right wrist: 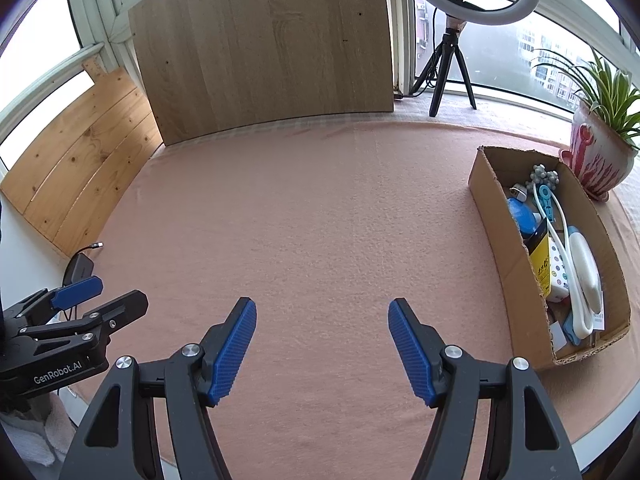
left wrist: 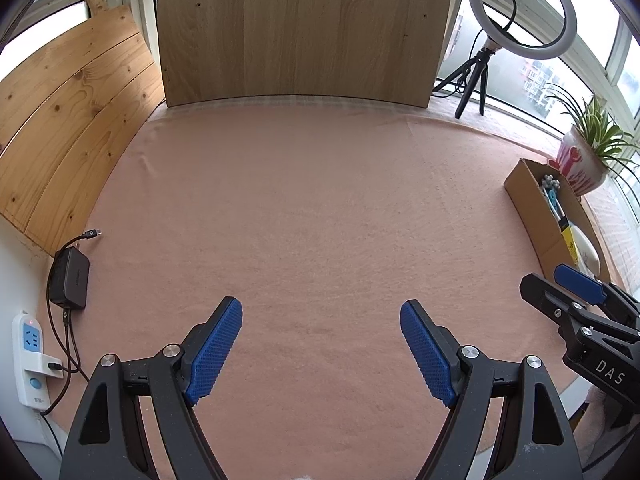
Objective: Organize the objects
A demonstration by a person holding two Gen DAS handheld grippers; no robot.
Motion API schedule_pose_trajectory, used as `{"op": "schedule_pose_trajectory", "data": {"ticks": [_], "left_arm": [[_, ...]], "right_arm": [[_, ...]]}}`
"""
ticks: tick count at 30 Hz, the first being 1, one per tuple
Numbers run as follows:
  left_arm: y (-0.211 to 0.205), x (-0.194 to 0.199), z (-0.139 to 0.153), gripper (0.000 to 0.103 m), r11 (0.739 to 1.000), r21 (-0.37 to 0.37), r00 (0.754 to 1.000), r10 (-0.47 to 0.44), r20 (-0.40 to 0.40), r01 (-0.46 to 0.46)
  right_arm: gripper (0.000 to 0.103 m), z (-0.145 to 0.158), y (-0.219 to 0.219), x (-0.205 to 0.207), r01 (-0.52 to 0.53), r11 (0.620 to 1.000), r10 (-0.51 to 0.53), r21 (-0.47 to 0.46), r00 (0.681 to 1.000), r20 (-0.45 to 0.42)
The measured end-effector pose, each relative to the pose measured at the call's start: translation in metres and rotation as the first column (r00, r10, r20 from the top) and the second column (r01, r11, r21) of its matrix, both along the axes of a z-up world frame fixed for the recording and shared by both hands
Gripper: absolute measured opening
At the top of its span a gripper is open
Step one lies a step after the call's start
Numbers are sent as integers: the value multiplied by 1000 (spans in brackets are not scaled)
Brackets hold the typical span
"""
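Both tongs released and bare, left [left wrist: 321, 312] and right [right wrist: 322, 310]; cardboard box [right wrist: 504, 240] contents jumbled, partly hidden.

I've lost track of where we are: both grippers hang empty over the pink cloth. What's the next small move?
Probably swing the right gripper toward the brown cardboard box at the cloth's right edge. Its jaws are open and empty, like the left gripper's, the pink felt cloth shows nothing loose to pick, and the small items all lie in that box on its side.
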State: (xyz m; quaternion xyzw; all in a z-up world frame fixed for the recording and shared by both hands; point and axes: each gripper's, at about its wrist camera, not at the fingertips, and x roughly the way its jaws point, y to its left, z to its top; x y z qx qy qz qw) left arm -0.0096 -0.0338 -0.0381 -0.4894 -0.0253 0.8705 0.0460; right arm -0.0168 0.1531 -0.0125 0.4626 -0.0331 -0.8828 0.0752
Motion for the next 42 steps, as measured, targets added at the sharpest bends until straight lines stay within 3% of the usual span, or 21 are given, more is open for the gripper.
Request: {"op": "schedule_pose_trajectory", "data": {"ticks": [42], "left_arm": [[9, -6, -1, 84, 1000, -4, 1000, -1, 3, 1]], "right_arm": [[65, 1, 8, -4, 21, 1000, -21, 2, 1000, -1]]}}
